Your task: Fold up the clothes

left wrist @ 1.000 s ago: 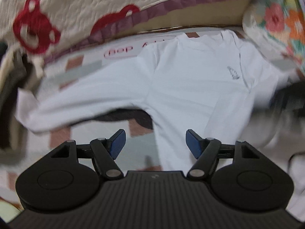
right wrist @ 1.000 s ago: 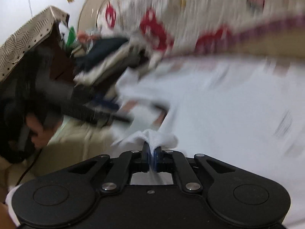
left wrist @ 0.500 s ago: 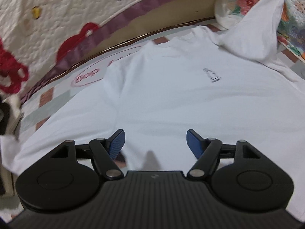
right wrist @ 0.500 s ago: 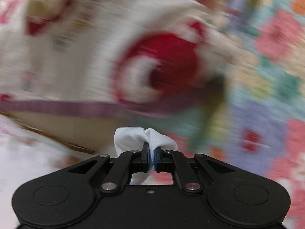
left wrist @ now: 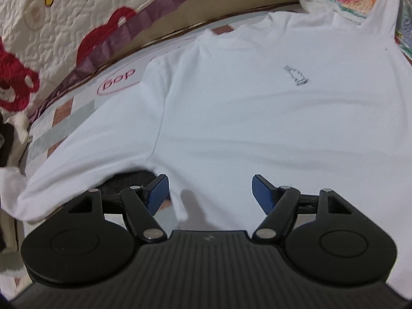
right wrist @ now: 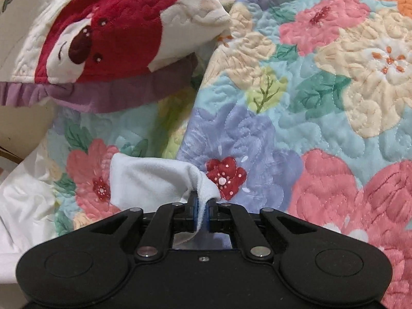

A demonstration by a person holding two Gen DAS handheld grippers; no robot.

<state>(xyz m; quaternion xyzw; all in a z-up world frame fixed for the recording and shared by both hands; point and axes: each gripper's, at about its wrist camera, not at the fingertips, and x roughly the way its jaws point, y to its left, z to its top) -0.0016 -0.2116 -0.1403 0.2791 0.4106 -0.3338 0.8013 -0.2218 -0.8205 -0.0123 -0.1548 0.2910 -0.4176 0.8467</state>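
The white shirt (left wrist: 257,118) lay spread front-up on the patterned mat (left wrist: 67,113), its sleeve drawn out over the floral quilt (right wrist: 309,103) by the clamped right hand-held gripper (right wrist: 203,215), readying the fold; the left hand-held gripper (left wrist: 209,193) hovered open above the hem, holding nothing.

The shirt (left wrist: 257,128) ahead of the left gripper (left wrist: 209,193) is smooth, matt white cloth; the fold pinched in the right gripper (right wrist: 203,209) looks faintly fuzzy. Both grippers are matt black plastic with ribbed blue pads (left wrist: 157,195) and shiny metal rivets (left wrist: 151,233). Beyond the right gripper, the floral quilt (right wrist: 309,103) is stitched, puffy cloth with a slight sheen; the bear blanket (right wrist: 103,31) up-left is plush.
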